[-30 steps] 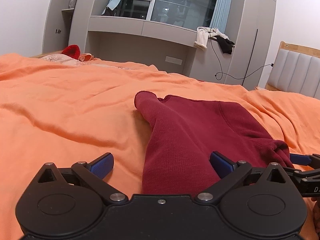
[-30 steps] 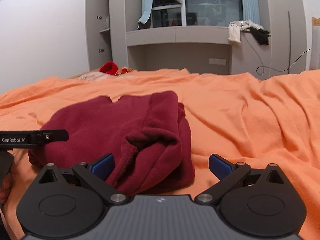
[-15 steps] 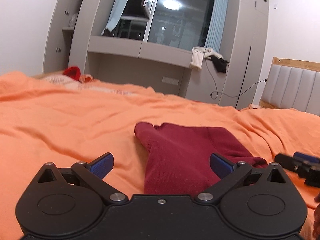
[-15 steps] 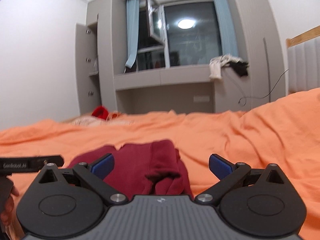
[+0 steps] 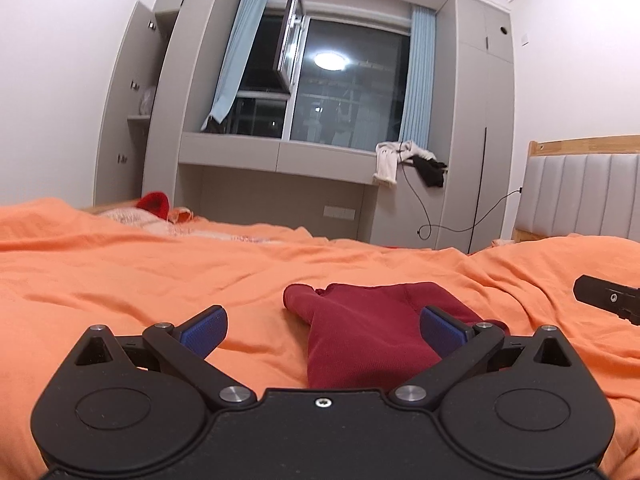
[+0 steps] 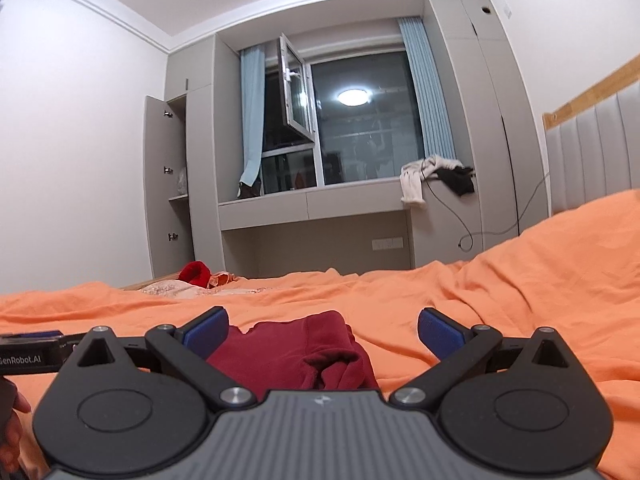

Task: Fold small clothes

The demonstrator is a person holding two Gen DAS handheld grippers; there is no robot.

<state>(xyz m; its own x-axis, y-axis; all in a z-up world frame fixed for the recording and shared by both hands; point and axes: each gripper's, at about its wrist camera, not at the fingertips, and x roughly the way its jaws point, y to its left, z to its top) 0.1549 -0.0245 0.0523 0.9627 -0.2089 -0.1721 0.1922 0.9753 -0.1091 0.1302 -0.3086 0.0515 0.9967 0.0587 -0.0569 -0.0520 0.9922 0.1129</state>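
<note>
A dark red knitted garment (image 5: 360, 332) lies folded on the orange bedspread (image 5: 120, 280); it also shows in the right wrist view (image 6: 304, 352), low and left of centre. My left gripper (image 5: 322, 326) is open and empty, held above the garment's near end. My right gripper (image 6: 322, 326) is open and empty, held above the garment's right side. Part of the right gripper shows at the right edge of the left wrist view (image 5: 608, 300). The left gripper shows at the left edge of the right wrist view (image 6: 28, 350).
A pale patterned cloth and a bright red item (image 5: 154, 204) lie at the bed's far side. Grey cabinets and a window ledge (image 5: 280, 156) with white and black clothes stand behind. A padded headboard (image 5: 580, 196) is at the right.
Both grippers have lifted and tilted up away from the garment, so the cameras now see more of the room. Both stayed open. The garment has not moved.
</note>
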